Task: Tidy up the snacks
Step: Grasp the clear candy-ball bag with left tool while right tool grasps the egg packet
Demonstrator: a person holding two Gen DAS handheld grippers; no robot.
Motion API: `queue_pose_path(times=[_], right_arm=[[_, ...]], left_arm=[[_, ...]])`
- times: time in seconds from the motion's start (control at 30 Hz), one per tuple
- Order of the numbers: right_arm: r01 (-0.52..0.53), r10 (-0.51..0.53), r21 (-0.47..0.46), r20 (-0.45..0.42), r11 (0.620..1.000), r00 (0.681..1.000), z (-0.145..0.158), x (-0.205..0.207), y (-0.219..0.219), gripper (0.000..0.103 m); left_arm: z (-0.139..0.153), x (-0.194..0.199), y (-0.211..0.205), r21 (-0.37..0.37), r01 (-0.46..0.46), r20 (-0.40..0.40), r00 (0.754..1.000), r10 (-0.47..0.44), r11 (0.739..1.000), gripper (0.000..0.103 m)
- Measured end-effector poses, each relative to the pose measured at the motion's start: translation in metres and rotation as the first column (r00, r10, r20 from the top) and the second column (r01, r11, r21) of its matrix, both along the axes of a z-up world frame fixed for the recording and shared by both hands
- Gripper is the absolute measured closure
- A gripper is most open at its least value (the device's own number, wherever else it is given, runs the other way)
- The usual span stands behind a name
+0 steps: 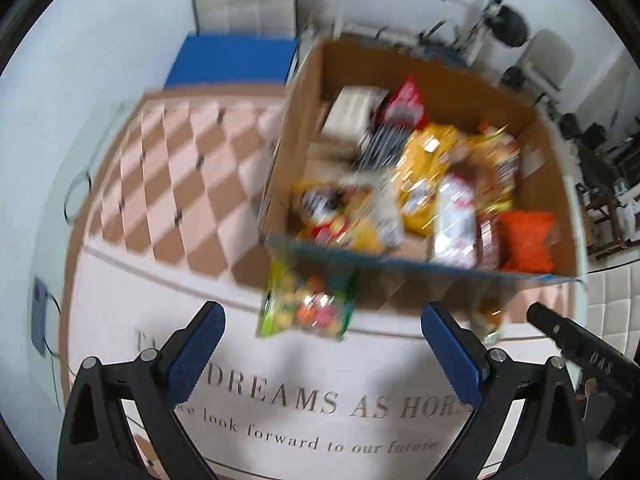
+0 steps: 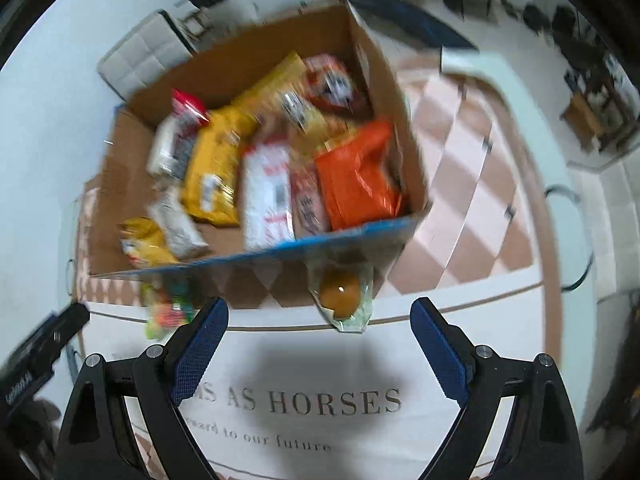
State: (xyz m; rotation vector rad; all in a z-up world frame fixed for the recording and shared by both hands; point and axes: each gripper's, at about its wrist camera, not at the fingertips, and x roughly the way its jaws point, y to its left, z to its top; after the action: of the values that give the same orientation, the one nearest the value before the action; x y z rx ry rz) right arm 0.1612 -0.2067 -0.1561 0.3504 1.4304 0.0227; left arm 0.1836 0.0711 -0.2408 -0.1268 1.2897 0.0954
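A cardboard box [image 1: 296, 120] [image 2: 372, 60] stands on the table and holds several snack packs, among them an orange bag [image 1: 526, 240] [image 2: 356, 176] and a yellow bag [image 1: 424, 168] [image 2: 216, 164]. A green pack of colourful candy [image 1: 306, 302] [image 2: 166, 308] lies on the table in front of the box. A clear pack with a brown bun [image 2: 342, 294] lies by the box's near right corner. My left gripper [image 1: 324, 344] is open and empty, just short of the candy pack. My right gripper [image 2: 320, 336] is open and empty, just short of the bun pack.
The table carries a checkered pink-and-brown cloth [image 1: 188, 168] [image 2: 472, 184] with printed words at the near edge. A blue pad [image 1: 232, 60] lies behind the box. White chairs [image 1: 244, 4] [image 2: 140, 60] and dark equipment stand beyond the table.
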Motion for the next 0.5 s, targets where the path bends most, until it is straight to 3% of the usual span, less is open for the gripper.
queue_pose_path(times=[0.23,0.3,0.37,0.43,0.5], right_arm=[[0.056,-0.056,-0.005,-0.069,0.998,0.996,-0.06,0.01,-0.001,0.011],[0.056,-0.057,-0.015,-0.08,0.998,0.995,-0.069,0.011,0.0,0.017],[0.051,-0.052,-0.019,-0.098,0.999,0.994,-0.076,0.01,0.002,0.034],[0.054,-0.055,-0.014,-0.12,0.998,0.991,-0.083,0.008,0.003,0.043],[0.055,-0.057,-0.017,-0.124,0.998,0.991,-0.086,0.005,0.003,0.044]], left_arm=[[-0.057,0.005,0.021,0.003,-0.058,-0.118,0.991,0.058,0.998,0.002],[-0.068,0.01,0.024,-0.001,-0.063,-0.136,0.989,0.062,0.998,0.002],[-0.076,0.017,0.023,0.001,-0.05,-0.146,0.988,0.05,0.999,0.002],[-0.084,0.022,0.02,0.008,-0.032,-0.158,0.987,0.032,0.999,0.002],[-0.093,0.028,0.016,0.013,-0.011,-0.177,0.984,0.013,1.0,0.002]])
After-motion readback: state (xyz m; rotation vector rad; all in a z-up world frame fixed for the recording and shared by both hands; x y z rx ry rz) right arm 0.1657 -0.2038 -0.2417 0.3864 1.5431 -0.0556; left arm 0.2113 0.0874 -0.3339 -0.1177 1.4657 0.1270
